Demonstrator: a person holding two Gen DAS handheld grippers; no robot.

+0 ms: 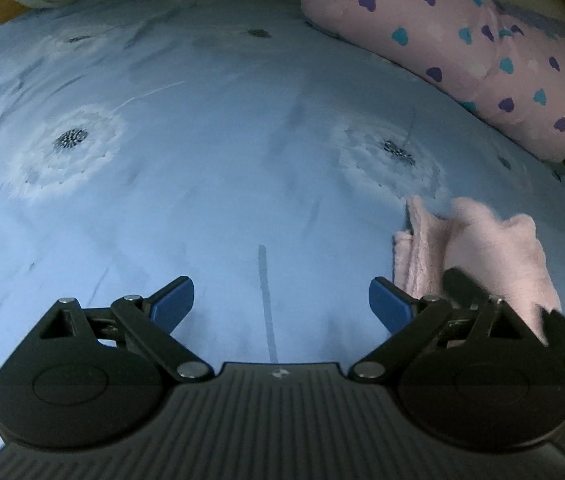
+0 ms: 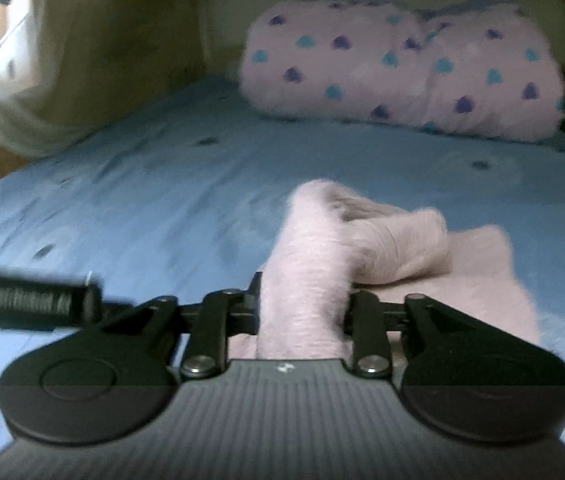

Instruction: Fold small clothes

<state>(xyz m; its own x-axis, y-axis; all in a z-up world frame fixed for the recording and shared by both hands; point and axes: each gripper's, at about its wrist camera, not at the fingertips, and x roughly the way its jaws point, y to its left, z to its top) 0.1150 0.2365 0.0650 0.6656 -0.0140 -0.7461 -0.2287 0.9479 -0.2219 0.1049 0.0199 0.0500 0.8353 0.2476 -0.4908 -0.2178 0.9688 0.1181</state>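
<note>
A: State of the left gripper [image 1: 281, 304]?
B: Released; blue pads spread wide above the blue bed sheet [image 1: 202, 160], nothing between them.
A: Location of the pink garment [image 2: 362, 240]?
B: At 3 o'clock of the left gripper, lying on the bed.
A: And the right gripper [image 2: 302, 312]?
B: Grasping a raised fold of that garment. Heart-print blanket [image 2: 402, 72] at 12 o'clock.

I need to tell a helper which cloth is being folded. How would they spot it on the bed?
Start from the blue bedsheet. At its far end lies a big pink blanket with heart spots; nearer lies the small pink garment, one bunch of it between the right gripper fingers. Unlike the blanket, it is plain, fuzzy and unpatterned.
</note>
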